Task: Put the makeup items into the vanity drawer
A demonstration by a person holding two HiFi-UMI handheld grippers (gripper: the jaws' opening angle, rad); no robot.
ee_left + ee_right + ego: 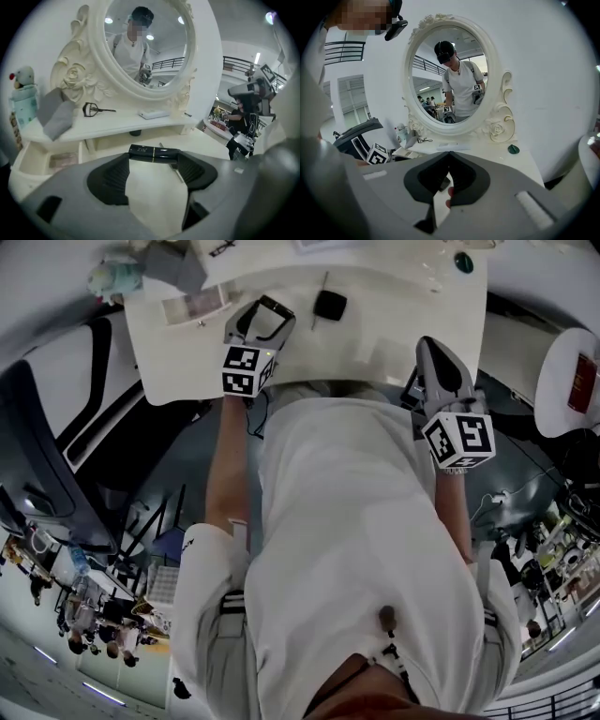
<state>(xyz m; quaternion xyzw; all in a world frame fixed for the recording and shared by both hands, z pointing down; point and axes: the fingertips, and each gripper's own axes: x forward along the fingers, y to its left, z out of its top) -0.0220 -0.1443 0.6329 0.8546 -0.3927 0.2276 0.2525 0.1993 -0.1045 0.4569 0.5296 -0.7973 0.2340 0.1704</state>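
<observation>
Left tongs [153, 158] on gold-banded black tube [154, 152]

I see oval mirror [143, 47] in carved white frame. Plush figure [23, 93] at mirror's 8 o'clock, grey cloth [56, 115] just beside it at its 4 o'clock. Green disc [513, 149] at mirror's 4 o'clock. In head view, dark chair [37, 456] at 9 o'clock; round white table [555, 381] with red booklet [583, 381] at 3 o'clock.

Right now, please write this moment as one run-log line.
left hand-held gripper: shut on black tube | right hand-held gripper: shut, empty | black tube: over vanity top
</observation>
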